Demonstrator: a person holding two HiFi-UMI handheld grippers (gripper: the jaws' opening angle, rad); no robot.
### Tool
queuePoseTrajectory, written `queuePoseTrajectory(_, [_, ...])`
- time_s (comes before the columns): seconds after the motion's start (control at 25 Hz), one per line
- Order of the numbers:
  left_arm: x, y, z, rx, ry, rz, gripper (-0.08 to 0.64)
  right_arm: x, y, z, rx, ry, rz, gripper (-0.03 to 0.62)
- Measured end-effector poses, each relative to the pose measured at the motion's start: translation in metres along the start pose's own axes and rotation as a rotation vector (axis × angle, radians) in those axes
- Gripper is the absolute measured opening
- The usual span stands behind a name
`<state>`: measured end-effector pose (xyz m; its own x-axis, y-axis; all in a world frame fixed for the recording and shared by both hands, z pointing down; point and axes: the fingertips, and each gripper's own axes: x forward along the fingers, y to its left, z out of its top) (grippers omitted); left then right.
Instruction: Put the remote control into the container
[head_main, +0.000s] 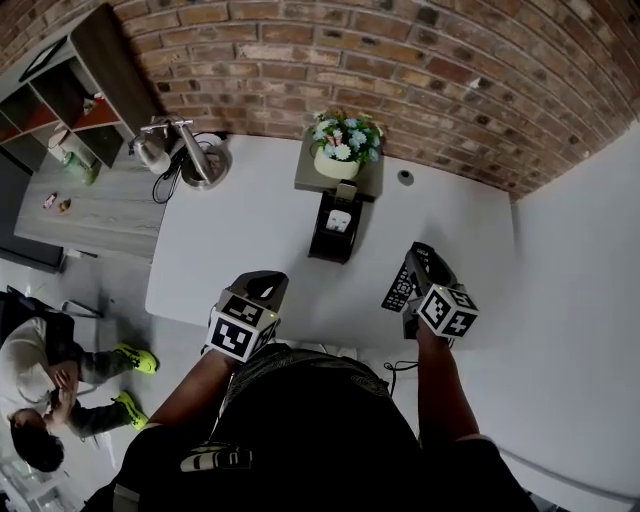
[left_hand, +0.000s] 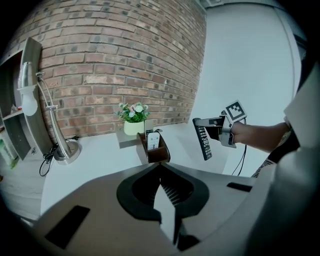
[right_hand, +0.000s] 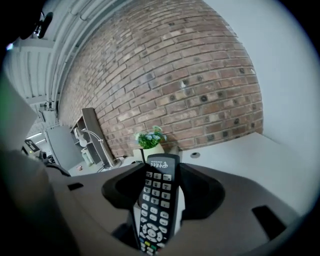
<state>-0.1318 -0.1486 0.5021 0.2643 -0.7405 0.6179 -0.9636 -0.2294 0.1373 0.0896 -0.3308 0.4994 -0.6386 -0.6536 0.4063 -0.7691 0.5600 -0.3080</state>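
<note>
A long black remote control (head_main: 399, 288) hangs above the white table's (head_main: 250, 240) near right part, clamped in my right gripper (head_main: 422, 262). In the right gripper view the remote (right_hand: 157, 200) stands between the jaws with its buttons facing the camera. The container (head_main: 330, 242), a dark brown box, sits mid-table in front of a flower pot (head_main: 345, 150) and holds a white remote (head_main: 340, 220). My left gripper (head_main: 264, 286) hovers at the table's near edge, shut and empty. In its own view the left gripper (left_hand: 160, 166) faces the container (left_hand: 156, 154), with the black remote (left_hand: 203, 141) to the right.
A chrome desk lamp (head_main: 190, 150) stands at the table's far left corner. A brick wall (head_main: 400, 70) runs behind. A grey desk (head_main: 90, 210) and shelf (head_main: 70, 90) lie to the left. A person (head_main: 40, 400) sits low at the left. A cable hole (head_main: 404, 177) marks the table.
</note>
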Motion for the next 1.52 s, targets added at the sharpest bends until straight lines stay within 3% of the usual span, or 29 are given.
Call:
queuePoseTrajectory(0.2, [-0.026, 0.021, -0.023, -0.053, -0.001, 0.033, 0.006, 0.038, 0.070, 0.015, -0.073, -0.075, 0.137, 0.216])
queuePoseTrajectory(0.4, [-0.061, 0.047, -0.047, -0.143, -0.025, 0.119, 0.006, 0.089, 0.131, 0.034, -0.189, -0.191, 0.251, 0.216])
queuePoseTrajectory(0.64, [-0.098, 0.064, -0.078, -0.282, -0.049, 0.226, 0.006, 0.133, 0.139, 0.025, -0.253, -0.203, 0.236, 0.218])
queuePoseTrajectory(0.96, [-0.119, 0.061, -0.105, -0.361, -0.051, 0.316, 0.006, 0.145, 0.137, 0.011, -0.286, -0.191, 0.248, 0.218])
queuePoseTrajectory(1.32, [-0.112, 0.048, -0.102, -0.344, -0.052, 0.304, 0.006, 0.134, 0.129, 0.008, -0.273, -0.197, 0.198, 0.218])
queuePoseTrajectory(1.52, [-0.110, 0.048, -0.097, -0.328, -0.053, 0.286, 0.006, 0.122, 0.127, -0.011, -0.258, -0.127, 0.127, 0.218])
